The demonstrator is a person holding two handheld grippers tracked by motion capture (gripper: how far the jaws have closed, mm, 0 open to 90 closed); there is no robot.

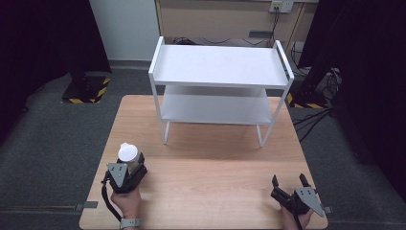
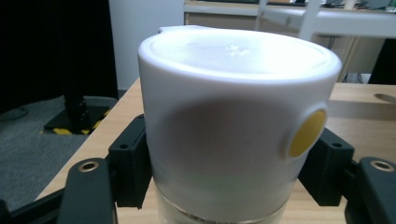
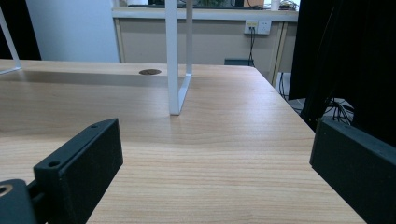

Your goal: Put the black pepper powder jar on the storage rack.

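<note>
I see wooden table, light grain, round dark grommet set in top near far side. White two-tier shelf rack stands on far half of table, both tiers bare; one white leg plants on wood ahead of me. Grey carpet floor around table. Black-yellow striped base on floor, far left. Wall socket behind rack, cables trailing on floor right.

Ahead of the right hand-held gripper a white two-tier shelf stands at the far end of the wooden counter, grey carpet around it, black curtains either side, a wall socket beyond.
</note>
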